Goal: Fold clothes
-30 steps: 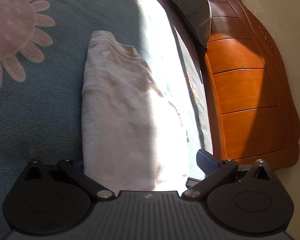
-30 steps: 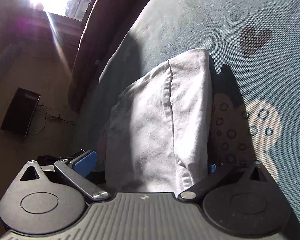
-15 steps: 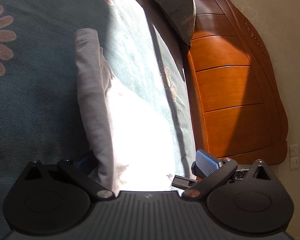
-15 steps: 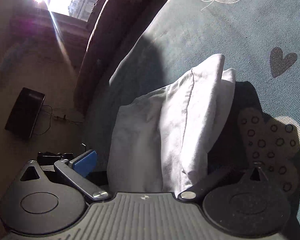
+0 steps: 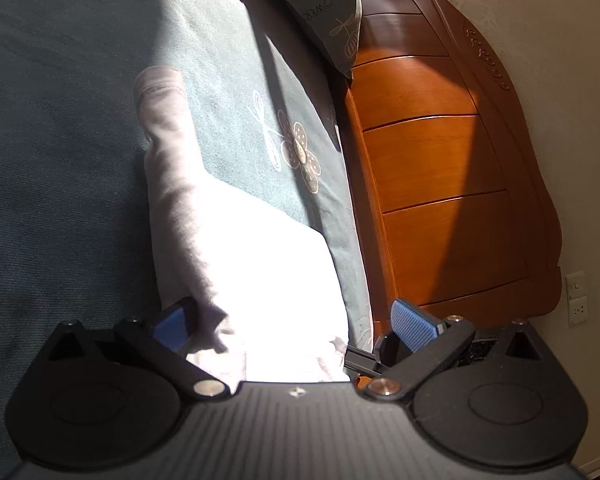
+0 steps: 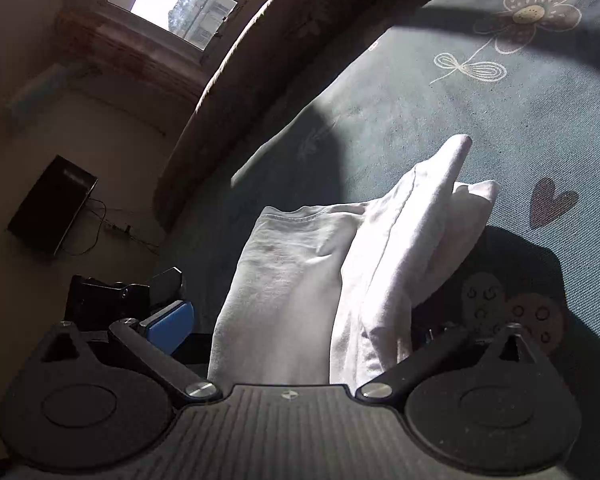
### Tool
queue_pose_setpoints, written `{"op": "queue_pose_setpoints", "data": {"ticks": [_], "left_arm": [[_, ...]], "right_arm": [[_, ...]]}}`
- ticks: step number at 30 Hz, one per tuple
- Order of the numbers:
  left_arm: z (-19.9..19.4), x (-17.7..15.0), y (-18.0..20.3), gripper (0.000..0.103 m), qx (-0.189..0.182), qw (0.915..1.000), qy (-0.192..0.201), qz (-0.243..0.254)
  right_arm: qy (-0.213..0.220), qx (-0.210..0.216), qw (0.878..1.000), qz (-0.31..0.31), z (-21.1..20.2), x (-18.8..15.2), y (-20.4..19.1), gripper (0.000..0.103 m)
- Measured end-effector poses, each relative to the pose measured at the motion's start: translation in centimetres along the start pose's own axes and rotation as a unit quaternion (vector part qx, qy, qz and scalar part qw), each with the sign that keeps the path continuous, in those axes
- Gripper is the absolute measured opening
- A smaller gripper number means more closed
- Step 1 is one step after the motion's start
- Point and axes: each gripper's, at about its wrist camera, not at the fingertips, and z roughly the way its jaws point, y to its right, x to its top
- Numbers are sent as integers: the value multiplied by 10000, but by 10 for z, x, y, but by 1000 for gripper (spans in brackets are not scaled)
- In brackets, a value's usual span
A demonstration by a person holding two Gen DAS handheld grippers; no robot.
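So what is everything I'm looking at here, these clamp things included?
White cotton garment: one, white, draped between both grippers above the bed.
Teal flower-print bedspread: one, teal, beneath the garment.
Teal printed pillow: one, against the headboard.
Orange-brown wooden headboard: one, right of the bed.
White wall sockets: two, on the wall past the headboard.
Sunlit window: one, top left in the right view.
Black box with cables: one, on the floor.
Left gripper: black, blue pads, open wide, cloth lying over it.
Right gripper: likewise, one finger hidden by cloth.
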Motion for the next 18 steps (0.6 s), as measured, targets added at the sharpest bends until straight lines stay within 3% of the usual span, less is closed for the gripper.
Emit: {"op": "queue_pose_setpoints", "data": {"ticks": [10,18], "left_arm": [[61,7,43,101,-202,9982,-379,409],[142,10,83,101,-485,9933,-798,686]], "right_arm": [[399,-477,9971,-437,-53,18,11,103],[792,-970,9907,-541,-103,54,44,103]]}}
